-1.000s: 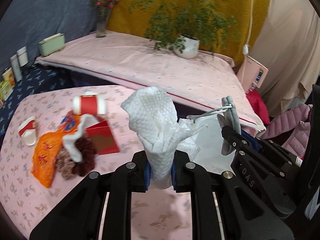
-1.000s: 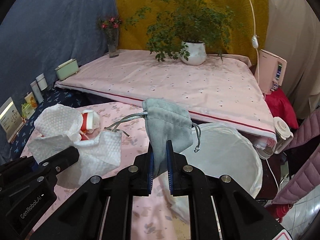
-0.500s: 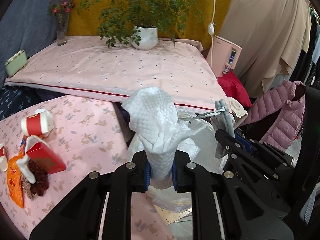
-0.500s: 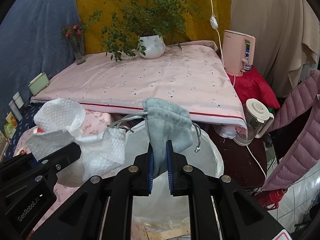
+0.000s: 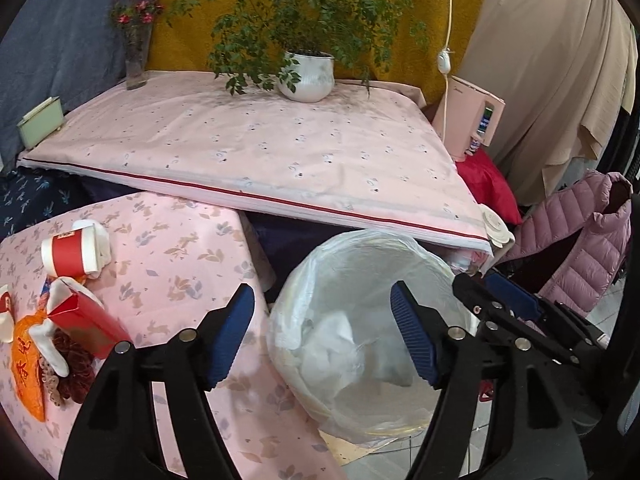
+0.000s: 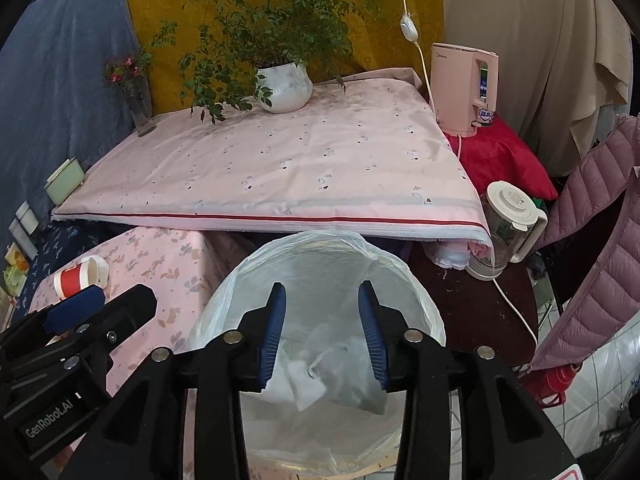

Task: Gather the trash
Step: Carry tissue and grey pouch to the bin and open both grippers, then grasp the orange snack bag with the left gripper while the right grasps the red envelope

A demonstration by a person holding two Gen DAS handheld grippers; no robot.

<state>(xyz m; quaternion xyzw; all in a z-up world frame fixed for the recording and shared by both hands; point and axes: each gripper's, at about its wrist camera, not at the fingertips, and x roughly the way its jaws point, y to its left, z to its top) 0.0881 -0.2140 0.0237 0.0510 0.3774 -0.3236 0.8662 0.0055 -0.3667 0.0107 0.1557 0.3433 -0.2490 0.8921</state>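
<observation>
- The background is a mustard-yellow wall with a blue cloth at the left and a beige curtain at the right; below it lies a wide platform under a pale pink sheet with a red stripe (image 6: 280, 168).
- On this sheet stand a white ribbed pot with a green leafy plant (image 6: 285, 88) and a glass vase with red flowers (image 6: 138, 108); at its right corner is a pink water dispenser (image 6: 464, 88) with a small "Midea" logo.
- Near the camera, a low table with a pink leaf-print cloth (image 5: 180, 256) carries a red-and-white paper cup lying on its side (image 5: 74, 254), a red carton (image 5: 90, 322) and an orange packet with white characters (image 5: 28, 376), not readable.
- Just beside the table is a round bin lined with a clear plastic bag (image 6: 320, 248).
- Inside it lie a white textured paper towel (image 6: 300, 380) and a grey drawstring pouch (image 6: 360, 392), touching.
- The left gripper (image 5: 324, 336) is spread wide and empty above the bin; its side reads "GenRobot.AI".
- The right gripper (image 6: 322, 332) is also released, holding nothing, above the bag.
</observation>
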